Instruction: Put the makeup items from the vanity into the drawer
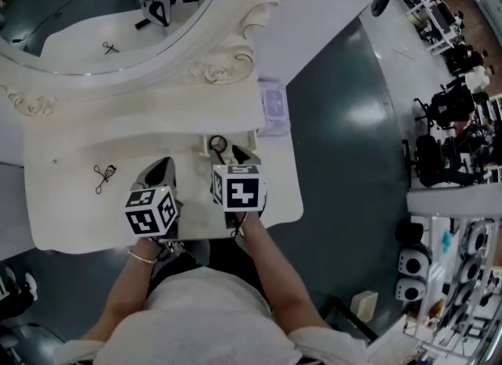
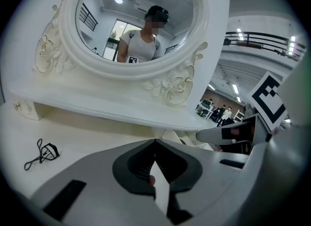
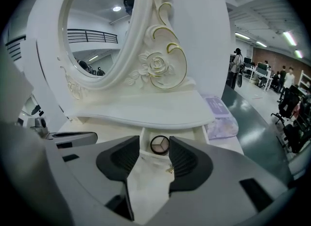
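Step in hand: drop-off of the first item. The compact (image 3: 160, 145) already lies in the open drawer (image 3: 142, 133), flat, lid off or clear-topped. It's small, round and black-rimmed, with a three-part beige pan.

Your right tongs (image 3: 154, 146) are open and grip nothing. The compact sits dead ahead at 12 o'clock, just past the tips, and the pads don't touch it. I'd call that item done.

Your left tongs (image 2: 155, 142) are closed, with the tips meeting at the front. A thin white sliver and a small pinkish bit show in the slit behind them; can't tell what it is. They hang over the table (image 1: 63, 214), just beside the right tongs.

Left to do: the eyelash curler (image 2: 48, 150). It lies flat on the bare table at about 9 o'clock from your left tongs in the head view, well apart from the drawer. It's a thin black wire frame with scissor loops, so likely fiddly.

Next move, my read: pull the right tongs clear of the drawer and open the left. Swing the left to 9 o'clock, come down low and pinch the curler across its frame. The drawer then needs a carry toward 3 o'clock.

A purple packet (image 1: 273, 108) sits on the table's far right edge, at 1 o'clock from the drawer. Unclear whether it counts as makeup.
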